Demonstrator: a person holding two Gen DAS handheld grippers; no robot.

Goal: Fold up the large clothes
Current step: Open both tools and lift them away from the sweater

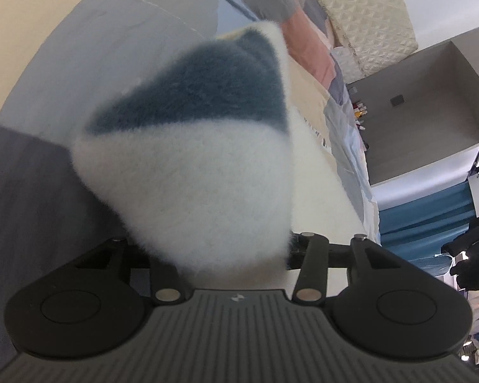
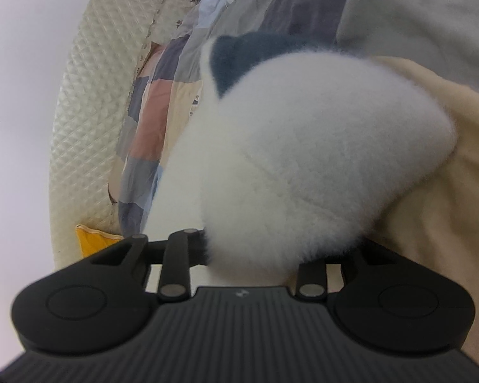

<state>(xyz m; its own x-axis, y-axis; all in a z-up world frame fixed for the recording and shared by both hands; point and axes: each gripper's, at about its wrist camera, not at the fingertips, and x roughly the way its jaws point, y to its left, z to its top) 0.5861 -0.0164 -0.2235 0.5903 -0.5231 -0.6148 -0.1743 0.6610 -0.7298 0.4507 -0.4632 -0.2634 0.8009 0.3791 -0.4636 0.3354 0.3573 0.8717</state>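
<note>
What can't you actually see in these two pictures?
- Left wrist view: the fluffy white and blue garment covers the left gripper's fingers, so its grip is hidden.
- Right wrist view: the same garment buries the right gripper's fingers.
- Both views: the garment's full shape and type are cut off, too close and blurred.
- The patchwork bedcover is mostly hidden behind it.

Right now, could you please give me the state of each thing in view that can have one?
Fluffy white and blue garment: bunched up, filling both grippers, covering their fingers.
Left gripper: fleece in its mouth; fingers hidden, grip unclear.
Right gripper: fleece in its mouth; fingers hidden, grip unclear.
Patchwork quilt: spread over the bed, rumpled.
Cream blanket: lying under the garment.
Cardboard box: open.
</note>
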